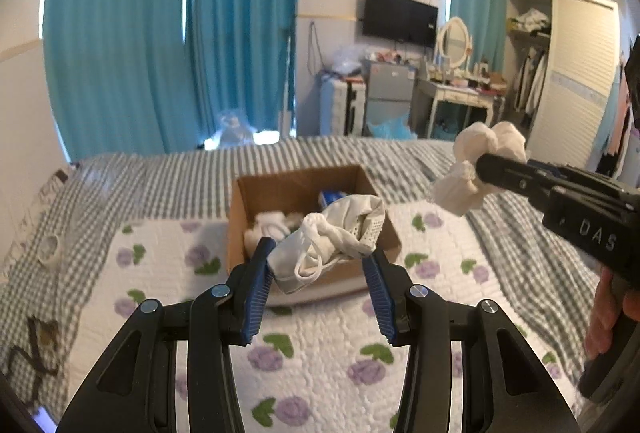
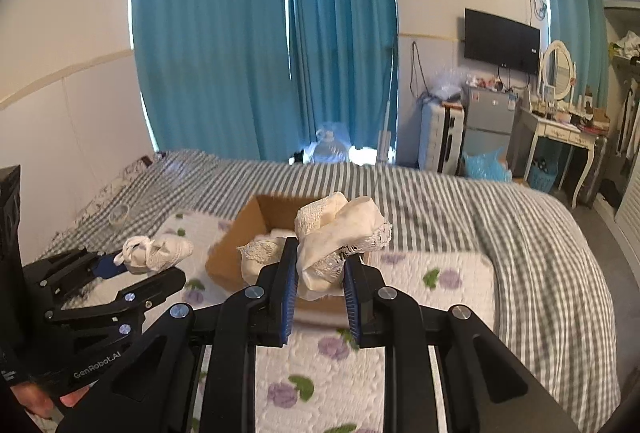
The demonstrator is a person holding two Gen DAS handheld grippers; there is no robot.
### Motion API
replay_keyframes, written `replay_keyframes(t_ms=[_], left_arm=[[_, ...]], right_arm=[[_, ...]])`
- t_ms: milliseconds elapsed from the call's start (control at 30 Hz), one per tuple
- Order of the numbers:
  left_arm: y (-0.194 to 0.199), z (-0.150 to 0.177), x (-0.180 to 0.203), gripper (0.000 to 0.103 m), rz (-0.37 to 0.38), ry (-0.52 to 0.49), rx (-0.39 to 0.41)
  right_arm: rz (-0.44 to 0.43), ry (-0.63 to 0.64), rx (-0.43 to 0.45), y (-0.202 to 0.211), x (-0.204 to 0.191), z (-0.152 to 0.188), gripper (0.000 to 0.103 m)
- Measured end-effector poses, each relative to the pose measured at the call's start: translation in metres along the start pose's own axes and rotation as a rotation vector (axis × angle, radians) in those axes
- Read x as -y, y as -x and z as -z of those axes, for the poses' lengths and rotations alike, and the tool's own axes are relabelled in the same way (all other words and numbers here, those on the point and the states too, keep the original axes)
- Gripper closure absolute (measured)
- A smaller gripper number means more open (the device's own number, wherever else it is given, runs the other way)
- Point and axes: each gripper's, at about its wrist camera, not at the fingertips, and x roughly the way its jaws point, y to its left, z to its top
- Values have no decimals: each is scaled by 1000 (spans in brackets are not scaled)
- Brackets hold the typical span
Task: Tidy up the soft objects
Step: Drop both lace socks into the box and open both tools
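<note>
An open cardboard box (image 1: 296,189) sits on the flowered quilt (image 1: 320,353) on the bed, with white cloths inside. My left gripper (image 1: 320,257) holds a white garment with a drawstring (image 1: 340,237) just in front of the box; its jaws stand wide around the bundle. My right gripper (image 2: 320,273) is shut on a cream lace-trimmed cloth (image 2: 340,229) above the box (image 2: 248,233). In the left wrist view the right gripper (image 1: 480,169) and its white bundle (image 1: 476,157) hang to the right of the box. In the right wrist view the left gripper (image 2: 120,265) and its garment (image 2: 156,251) are at the left.
A grey checked blanket (image 2: 520,225) covers the bed. A roll of tape (image 1: 50,248) lies at the left. Blue curtains (image 1: 168,33), a suitcase, a small fridge, a dressing table (image 1: 460,93) and a wardrobe (image 1: 576,73) stand beyond the bed.
</note>
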Motion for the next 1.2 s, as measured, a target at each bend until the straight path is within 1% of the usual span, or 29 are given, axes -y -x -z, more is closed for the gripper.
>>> replay_keyframes(t_ms=[200, 367, 500, 700, 867, 933, 1067, 1133, 1167, 1200], left_arm=[[-22, -24, -10, 59, -10, -14, 12], [-54, -41, -22, 59, -22, -7, 1], [-90, -41, -27, 59, -40, -32, -31], [-154, -31, -37, 59, -39, -28, -105], [-200, -24, -45, 59, -34, -30, -146], [-211, -22, -48, 59, -29, -33, -154], [-223, -22, -49, 59, -16, -29, -154], [-222, -22, -47, 56, -4, -30, -142], [-223, -22, -47, 56, -11, -32, -140], [-222, -22, -46, 52, -19, -38, -142]], right_arm=[[-18, 5, 33, -15, 4, -36, 82], [-11, 18, 15, -52, 5, -50, 82], [-18, 26, -26, -93, 8, -46, 82], [-28, 17, -120, -173, 18, -28, 82], [-58, -17, -171, -226, 30, -18, 82], [-63, -31, -187, -244, 34, -15, 82], [-77, -52, -198, -267, 40, -13, 82], [-89, -63, -194, -272, 40, -13, 82], [-101, -72, -199, -274, 39, -13, 76], [-105, -78, -204, -275, 38, -13, 69]])
